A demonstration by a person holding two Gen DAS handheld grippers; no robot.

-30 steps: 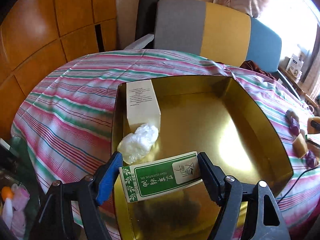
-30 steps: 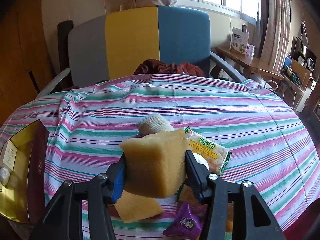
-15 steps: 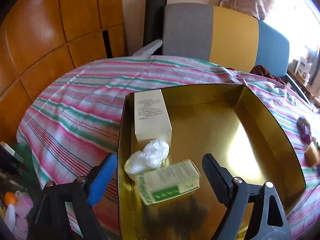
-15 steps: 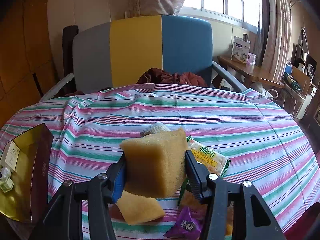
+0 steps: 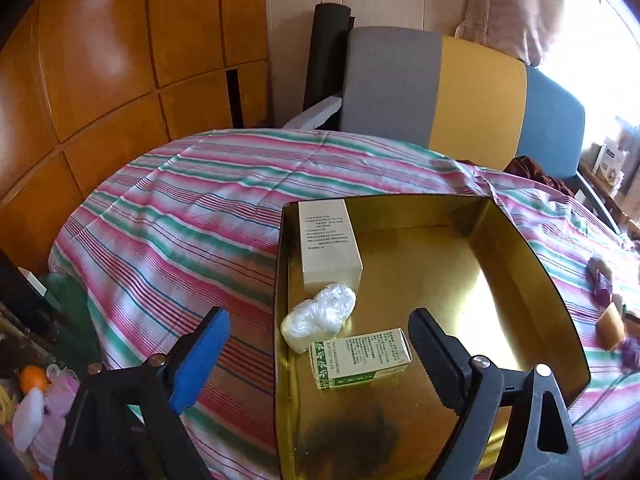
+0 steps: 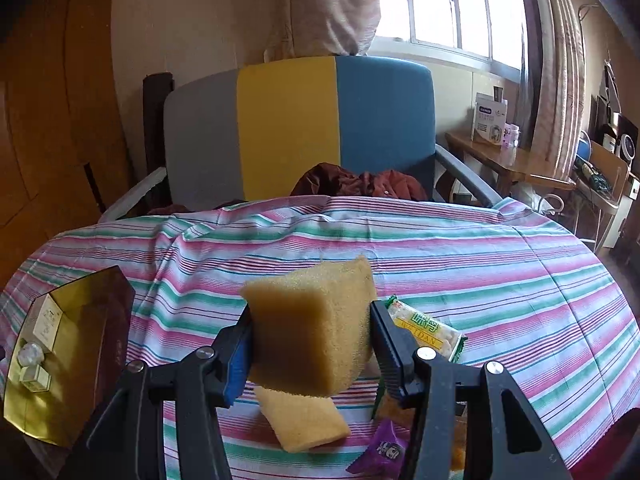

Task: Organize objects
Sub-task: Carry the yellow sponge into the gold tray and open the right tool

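A gold-lined box (image 5: 532,256) sits on the striped table. In it lie a green-and-white carton (image 5: 360,358), a white plastic wad (image 5: 318,318) and a tall cream carton (image 5: 328,246). My left gripper (image 5: 316,354) is open and empty, raised above the box's near left corner. My right gripper (image 6: 310,338) is shut on a yellow sponge block (image 6: 312,330), held above the table. The box shows at the left in the right wrist view (image 6: 116,320).
Under the right gripper lie a second sponge piece (image 6: 302,420), a yellow-green snack packet (image 6: 426,328) and a purple wrapper (image 6: 380,452). A grey, yellow and blue chair (image 6: 296,128) stands behind the table. Bottles sit on the floor at the left (image 5: 28,408).
My left gripper opened, dropped the green-and-white carton into the box and pulled up and back. My right gripper lifted the sponge block higher.
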